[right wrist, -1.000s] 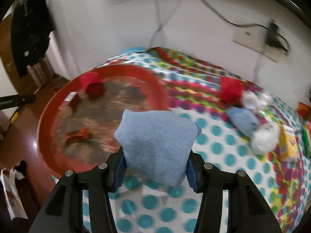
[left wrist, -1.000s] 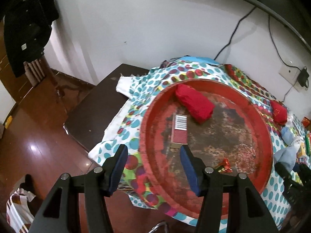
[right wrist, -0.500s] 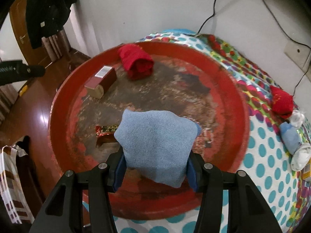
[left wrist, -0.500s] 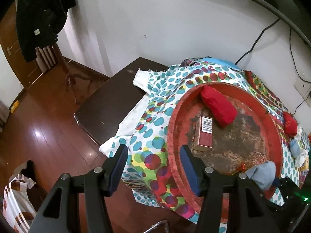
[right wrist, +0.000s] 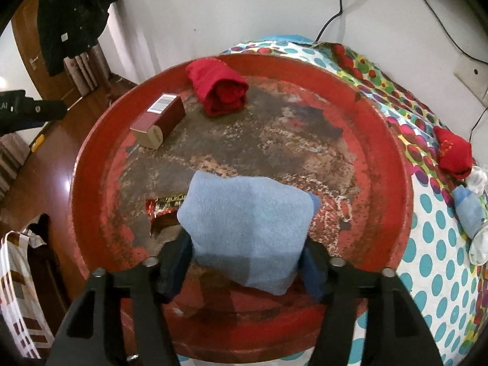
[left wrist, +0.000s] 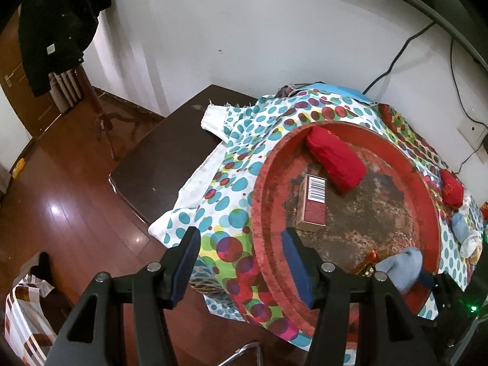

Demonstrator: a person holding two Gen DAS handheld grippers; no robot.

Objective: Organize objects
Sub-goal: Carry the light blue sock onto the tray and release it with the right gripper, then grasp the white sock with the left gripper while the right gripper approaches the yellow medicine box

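Observation:
My right gripper [right wrist: 247, 262] is shut on a folded light blue cloth [right wrist: 247, 228] and holds it over the near part of the big round red tray [right wrist: 393, 158]. In the tray lie a rolled red cloth [right wrist: 221, 90], a maroon box with a barcode [right wrist: 160, 120] and a shiny red wrapper [right wrist: 163, 206]. My left gripper [left wrist: 241, 262] is open and empty, at the tray's near left rim [left wrist: 259, 201]. The left wrist view also shows the blue cloth [left wrist: 402, 268], the box [left wrist: 312, 202] and the red cloth [left wrist: 335, 161].
The tray sits on a polka-dot tablecloth [right wrist: 439, 244]. To its right lie a small red cloth [right wrist: 454, 152], a blue sock roll [right wrist: 468, 210] and a white one [right wrist: 479, 244]. A dark table [left wrist: 170, 155] and wooden floor [left wrist: 61, 201] lie left. A wall with cables stands behind.
My right gripper carried the blue cloth from over the tablecloth to over the tray and a little lower. My left gripper drew back and left from over the tray to its rim.

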